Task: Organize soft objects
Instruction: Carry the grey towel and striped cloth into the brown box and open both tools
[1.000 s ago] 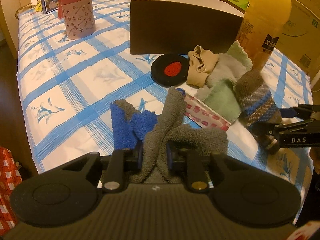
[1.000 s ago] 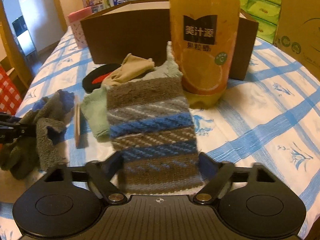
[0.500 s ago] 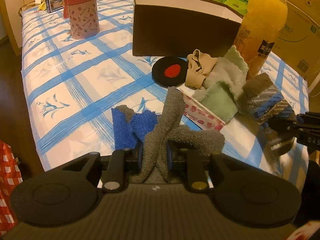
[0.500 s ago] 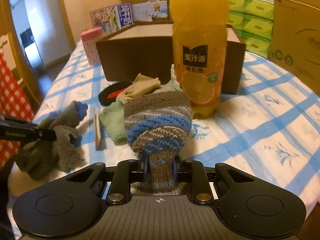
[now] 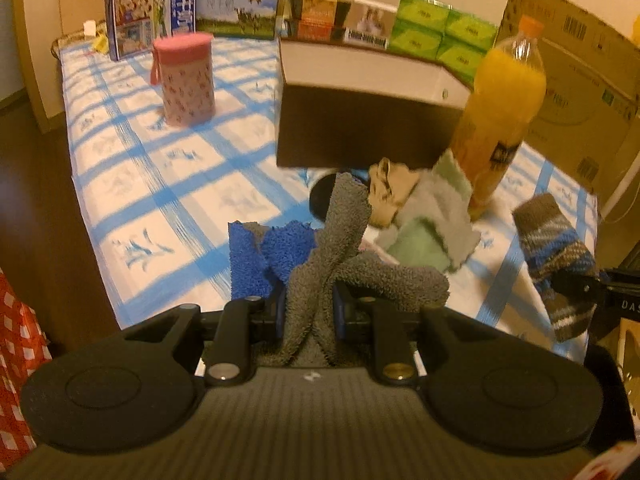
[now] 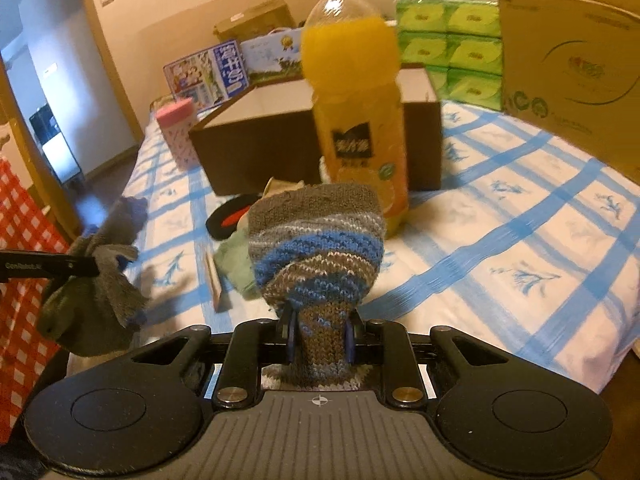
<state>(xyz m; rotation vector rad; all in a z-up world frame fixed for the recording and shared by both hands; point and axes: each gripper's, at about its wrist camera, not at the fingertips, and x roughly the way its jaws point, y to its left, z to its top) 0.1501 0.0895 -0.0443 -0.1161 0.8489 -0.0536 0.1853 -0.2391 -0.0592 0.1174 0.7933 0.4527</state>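
Observation:
My left gripper is shut on a grey and blue towel, held above the near edge of the blue-checked table. My right gripper is shut on a striped knitted sock, also lifted off the table. Each wrist view shows the other load: the sock hangs at the right, the towel at the left. On the table remain a green cloth, a beige cloth and a black and red round pad. An open brown box stands behind them.
A tall orange juice bottle stands right beside the box and the cloth pile. A pink patterned canister is at the far left. Cardboard boxes, green tissue packs and picture boxes line the back. A flat patterned card lies by the green cloth.
My right gripper closed on the striped sock and raised it off the table. Both grippers have risen with their loads, so more of the box top and back wall shows.

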